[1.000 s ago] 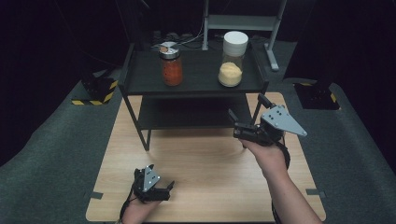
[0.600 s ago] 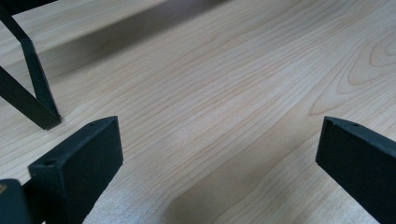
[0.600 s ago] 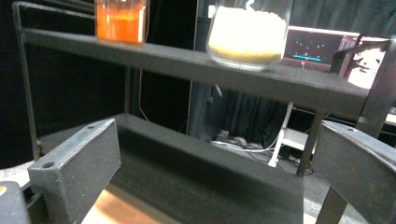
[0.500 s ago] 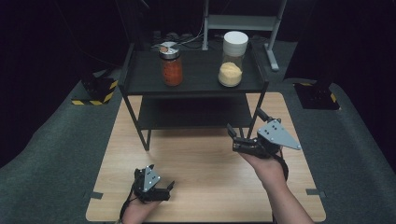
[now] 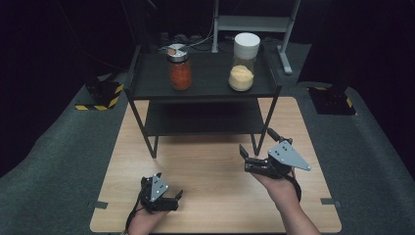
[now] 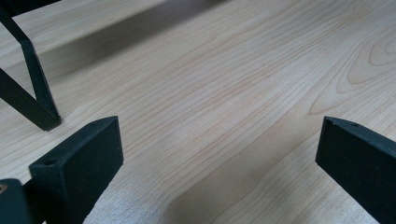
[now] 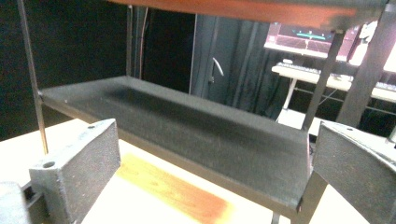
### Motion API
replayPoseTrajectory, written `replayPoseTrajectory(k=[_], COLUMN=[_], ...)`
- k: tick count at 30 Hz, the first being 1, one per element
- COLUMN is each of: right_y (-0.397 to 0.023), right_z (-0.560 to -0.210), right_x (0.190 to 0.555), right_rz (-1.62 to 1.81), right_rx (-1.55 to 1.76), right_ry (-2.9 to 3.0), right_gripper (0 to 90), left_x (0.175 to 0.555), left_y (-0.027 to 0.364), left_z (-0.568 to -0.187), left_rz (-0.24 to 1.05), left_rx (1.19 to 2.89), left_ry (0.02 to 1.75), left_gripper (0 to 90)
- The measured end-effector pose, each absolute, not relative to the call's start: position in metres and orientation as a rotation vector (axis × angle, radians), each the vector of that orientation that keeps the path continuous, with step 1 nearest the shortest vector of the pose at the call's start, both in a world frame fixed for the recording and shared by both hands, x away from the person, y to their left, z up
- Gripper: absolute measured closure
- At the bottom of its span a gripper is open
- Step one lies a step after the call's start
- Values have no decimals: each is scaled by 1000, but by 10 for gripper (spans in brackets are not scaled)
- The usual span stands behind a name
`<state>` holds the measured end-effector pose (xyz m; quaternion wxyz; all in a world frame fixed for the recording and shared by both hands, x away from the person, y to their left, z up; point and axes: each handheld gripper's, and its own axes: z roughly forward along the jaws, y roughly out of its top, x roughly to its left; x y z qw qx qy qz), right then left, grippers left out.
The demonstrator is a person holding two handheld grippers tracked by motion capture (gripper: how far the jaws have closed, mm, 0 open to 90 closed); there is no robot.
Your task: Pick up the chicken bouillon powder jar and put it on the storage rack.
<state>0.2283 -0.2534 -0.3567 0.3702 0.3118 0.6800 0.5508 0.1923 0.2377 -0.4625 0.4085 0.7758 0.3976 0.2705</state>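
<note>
A black two-tier shelf (image 5: 147,85) stands at the back of the wooden table (image 5: 210,171). On its top tier are a metal-lidded jar of orange-red contents (image 5: 180,73) and a white-lidded jar of yellow powder (image 5: 242,66). My left gripper (image 5: 164,193) rests low near the table's front left, open and holding nothing; its view (image 6: 215,158) looks across bare wood toward a shelf leg (image 6: 35,88). My right gripper (image 5: 257,143) hovers open by the shelf's front right leg. Its view (image 7: 215,168) faces the empty lower tier (image 7: 187,126).
Black blocks with yellow-striped edges sit on the grey floor at left (image 5: 100,95) and right (image 5: 333,98) of the table. A grey metal stand (image 5: 254,22) rises behind the shelf. A lit monitor (image 7: 317,37) glows far off.
My right gripper has pulled back from the shelf toward the person and dropped lower. The left gripper has stayed put, and both jars are unmoved.
</note>
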Motion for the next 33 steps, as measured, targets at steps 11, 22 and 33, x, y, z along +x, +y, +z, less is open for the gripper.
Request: replayPoseTrajectory(k=[11, 22, 33], right_y=[-259, -267, -274], right_z=[-389, -426, -451], right_x=[225, 222, 219], right_rz=[1370, 1298, 1244], right_rx=[847, 922, 963], right_ry=[1786, 1846, 1877], right_gripper=[2, 2, 2], left_x=[192, 191, 191], left_y=[237, 237, 236], left_z=[-463, -463, -463], left_rz=[685, 688, 695], left_rx=[1954, 1953, 1956], left_ry=[1002, 1002, 1002], left_gripper=[10, 10, 10])
